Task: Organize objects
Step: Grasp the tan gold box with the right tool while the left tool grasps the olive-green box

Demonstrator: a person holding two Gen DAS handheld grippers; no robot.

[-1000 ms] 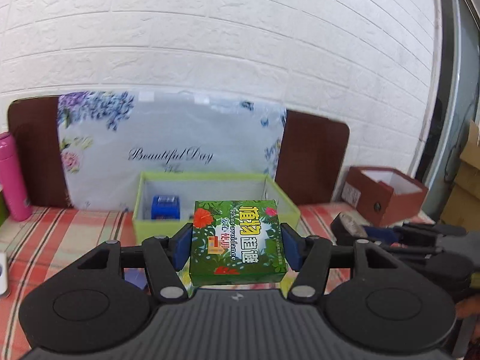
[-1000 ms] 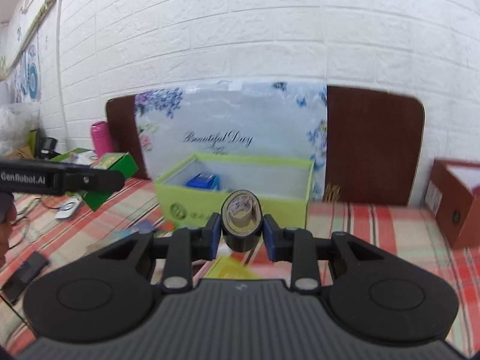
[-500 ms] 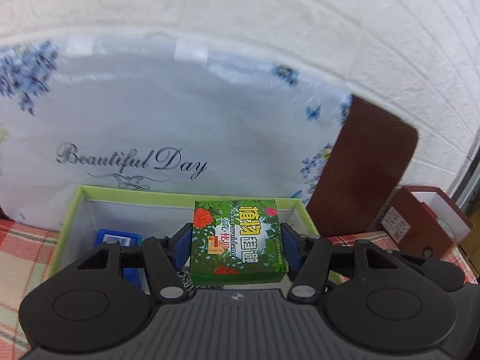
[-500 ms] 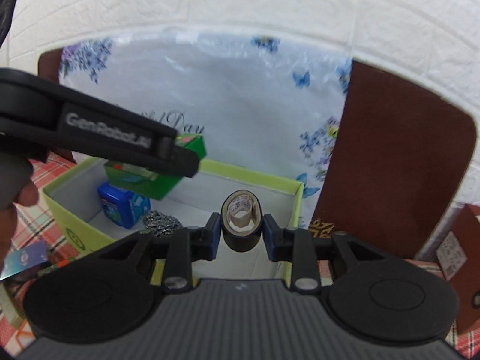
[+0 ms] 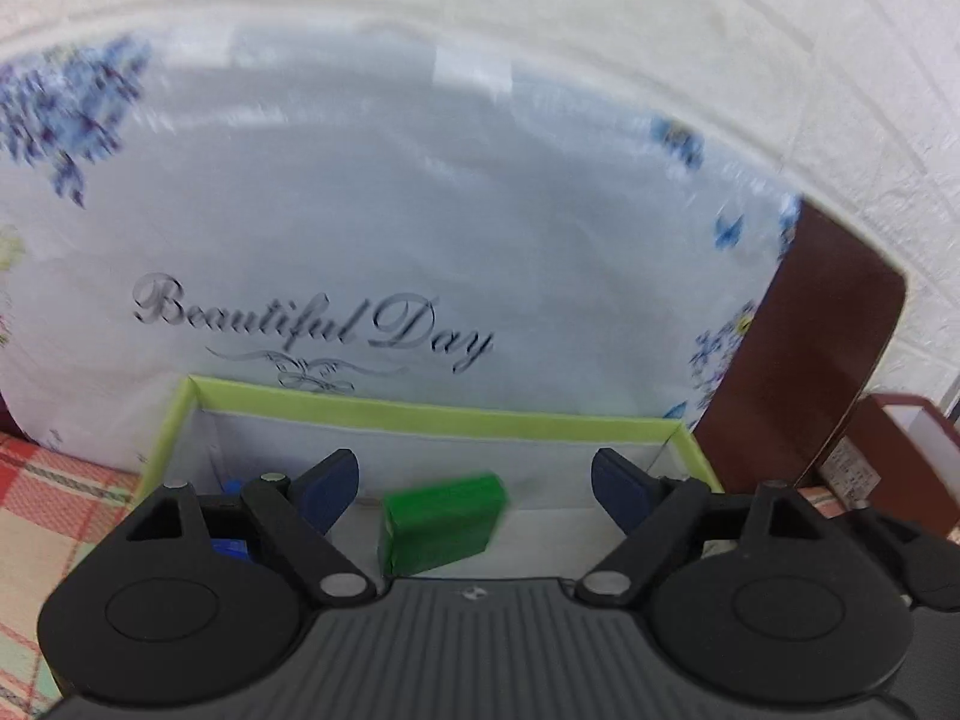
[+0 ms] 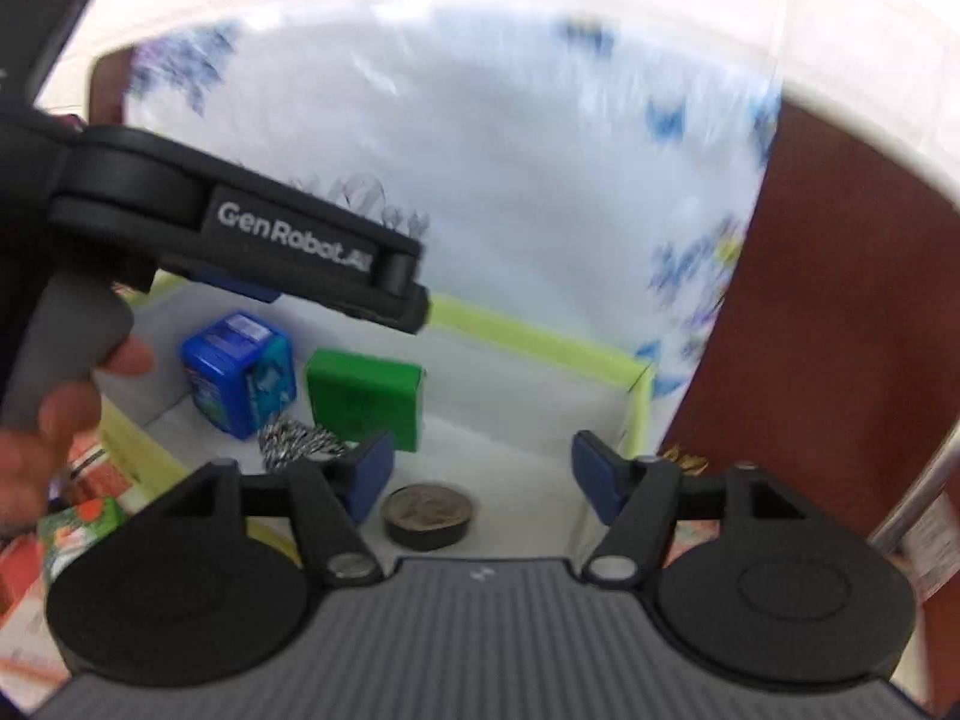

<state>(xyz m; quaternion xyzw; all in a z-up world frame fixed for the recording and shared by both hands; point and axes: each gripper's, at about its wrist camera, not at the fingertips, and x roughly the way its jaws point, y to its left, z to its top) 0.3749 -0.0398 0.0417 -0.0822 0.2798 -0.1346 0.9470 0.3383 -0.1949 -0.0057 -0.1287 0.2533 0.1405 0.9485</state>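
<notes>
A lime-green open box (image 5: pixel 420 414) with a white inside stands close in front of me. My left gripper (image 5: pixel 474 474) hangs over it, jaws opening wide, with nothing between the pads. The green carton (image 5: pixel 444 525) lies loose on the box floor below, apart from both pads. In the right wrist view my right gripper (image 6: pixel 483 462) is also opening, and the dark tape roll (image 6: pixel 429 513) lies flat on the floor of the lime-green box (image 6: pixel 540 348) just under it. The green carton (image 6: pixel 363 399) sits beside a blue pack (image 6: pixel 240 375) and a metal scourer (image 6: pixel 297 444).
A floral "Beautiful Day" bag (image 5: pixel 360 210) leans against a brown board (image 5: pixel 828 330) right behind the box. A reddish-brown box (image 5: pixel 900 450) stands at the right on the checked cloth (image 5: pixel 48 498). A person's hand (image 6: pixel 60 420) holds the left gripper's handle; another flowered carton (image 6: pixel 78 519) lies outside.
Both grippers came in over the lime-green box, then opened. The green carton dropped from the left gripper and the tape roll from the right; both now lie in the box.
</notes>
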